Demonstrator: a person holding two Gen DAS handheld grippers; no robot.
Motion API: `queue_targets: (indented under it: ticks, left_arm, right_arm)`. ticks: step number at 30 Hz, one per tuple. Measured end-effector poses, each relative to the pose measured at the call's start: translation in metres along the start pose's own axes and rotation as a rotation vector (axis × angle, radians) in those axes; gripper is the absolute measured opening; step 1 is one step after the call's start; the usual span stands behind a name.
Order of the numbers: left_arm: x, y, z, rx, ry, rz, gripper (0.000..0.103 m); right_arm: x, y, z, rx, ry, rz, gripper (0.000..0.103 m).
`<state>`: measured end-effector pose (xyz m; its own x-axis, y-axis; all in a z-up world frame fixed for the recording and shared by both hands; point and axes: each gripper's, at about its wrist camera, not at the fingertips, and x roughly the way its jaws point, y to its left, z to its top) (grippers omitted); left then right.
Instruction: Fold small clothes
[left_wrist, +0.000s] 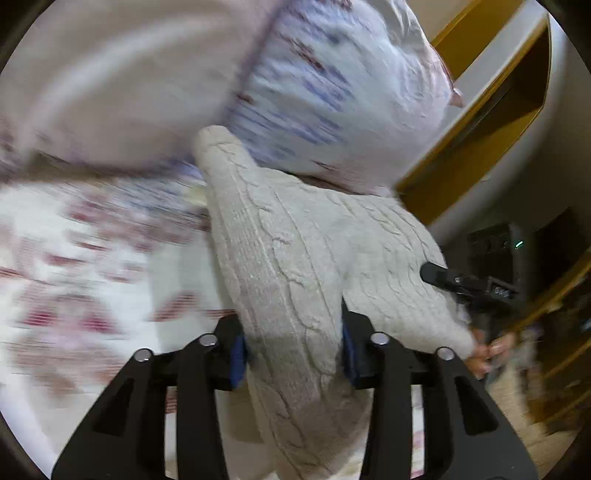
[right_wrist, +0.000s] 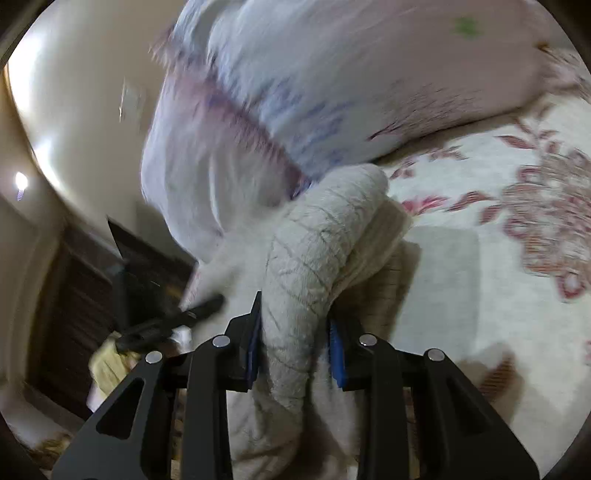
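- Black fingers with blue pads of the left hand-held gripper fill the bottom of the left wrist view, clamped on a thick fold of a cream cable-knit sweater.
- From that grip the sweater stretches away in a raised ridge, lifted above the bed's floral cover, which is white with red and pink flowers.
- Seen from the left wrist, the tip of the right hand-held gripper touches the sweater's far edge, with the person's fingers just below it.
- In the right wrist view, the right hand-held gripper is likewise closed on a bunched roll of the same sweater, which hangs over the bed cover.
- Beyond the sweater, a large pillow in white, blue and purple print lies at the head of the bed, blurred by motion.
- At the right edge of the left wrist view, a wall with yellow-brown wooden trim stands beside the bed.
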<state>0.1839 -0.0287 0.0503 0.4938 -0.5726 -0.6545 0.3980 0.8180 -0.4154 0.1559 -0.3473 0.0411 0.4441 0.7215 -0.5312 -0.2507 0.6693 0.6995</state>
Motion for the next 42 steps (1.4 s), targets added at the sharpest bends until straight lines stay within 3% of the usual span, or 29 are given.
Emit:
queue_targets:
  ticks: [2, 3, 7, 9, 10, 11, 12, 13, 15, 17, 18, 20, 21, 22, 25, 29, 33, 36, 42]
  left_arm:
    - [-0.010, 0.006, -0.006, 0.055, -0.044, 0.220, 0.055]
    - [-0.015, 0.008, -0.009, 0.065, -0.062, 0.283, 0.058]
    - [-0.049, 0.013, -0.027, 0.064, -0.114, 0.260, 0.073]
    - [-0.058, 0.002, -0.038, 0.089, -0.138, 0.266, 0.077]
    - [-0.055, -0.005, -0.042, 0.095, -0.143, 0.265, 0.079]
    - [-0.057, -0.007, -0.048, 0.099, -0.146, 0.260, 0.080]
    - [-0.060, -0.013, -0.054, 0.101, -0.147, 0.249, 0.083]
    - [-0.060, -0.017, -0.059, 0.098, -0.145, 0.239, 0.085]
    - [-0.056, -0.021, -0.070, 0.083, -0.144, 0.260, 0.099]
    - [-0.060, -0.024, -0.084, 0.073, -0.157, 0.283, 0.101]
    - [-0.060, -0.026, -0.091, 0.069, -0.154, 0.279, 0.101]
    - [-0.055, -0.027, -0.100, 0.057, -0.131, 0.290, 0.101]
    - [-0.050, -0.029, -0.104, 0.051, -0.111, 0.302, 0.101]
    - [-0.046, -0.030, -0.108, 0.048, -0.091, 0.317, 0.101]
    - [-0.031, -0.038, -0.118, 0.061, -0.041, 0.365, 0.101]
    - [-0.015, -0.046, -0.127, 0.097, -0.011, 0.439, 0.101]
    - [-0.004, -0.039, -0.131, 0.075, 0.047, 0.490, 0.101]
    - [-0.004, -0.038, -0.131, 0.067, 0.044, 0.505, 0.101]
    - [-0.003, -0.039, -0.131, 0.069, 0.048, 0.508, 0.101]
  right_arm:
    - [0.024, 0.004, -0.002, -0.008, 0.031, -0.141, 0.034]
    - [0.027, 0.003, -0.001, 0.011, 0.020, -0.177, 0.038]
    - [0.015, 0.002, -0.002, 0.078, -0.101, -0.139, 0.044]
    - [0.019, 0.004, -0.003, 0.071, -0.097, -0.119, 0.043]
    - [0.029, 0.008, 0.000, 0.054, -0.065, -0.146, 0.022]
    - [0.042, 0.010, 0.000, 0.017, -0.037, -0.242, 0.019]
    - [0.045, 0.009, 0.000, 0.014, -0.053, -0.283, 0.014]
    - [0.043, 0.002, 0.004, 0.053, -0.082, -0.296, 0.010]
    - [0.033, -0.018, 0.007, 0.176, -0.127, -0.280, 0.010]
    - [0.027, -0.011, 0.002, 0.142, -0.137, -0.295, 0.011]
    - [0.019, 0.003, -0.007, 0.090, -0.155, -0.337, 0.014]
    - [0.003, 0.025, -0.024, 0.026, -0.190, -0.429, 0.043]
    - [-0.011, 0.038, -0.039, -0.014, -0.226, -0.450, 0.078]
    - [-0.022, 0.049, -0.052, -0.054, -0.256, -0.441, 0.097]
    - [-0.030, 0.082, -0.095, -0.183, -0.234, -0.425, 0.098]
    - [0.010, 0.094, -0.137, -0.263, -0.077, -0.556, 0.100]
    - [0.048, 0.084, -0.144, -0.240, 0.009, -0.675, 0.101]
    - [0.054, 0.088, -0.149, -0.280, 0.005, -0.749, 0.102]
    - [0.055, 0.087, -0.151, -0.270, -0.017, -0.748, 0.102]
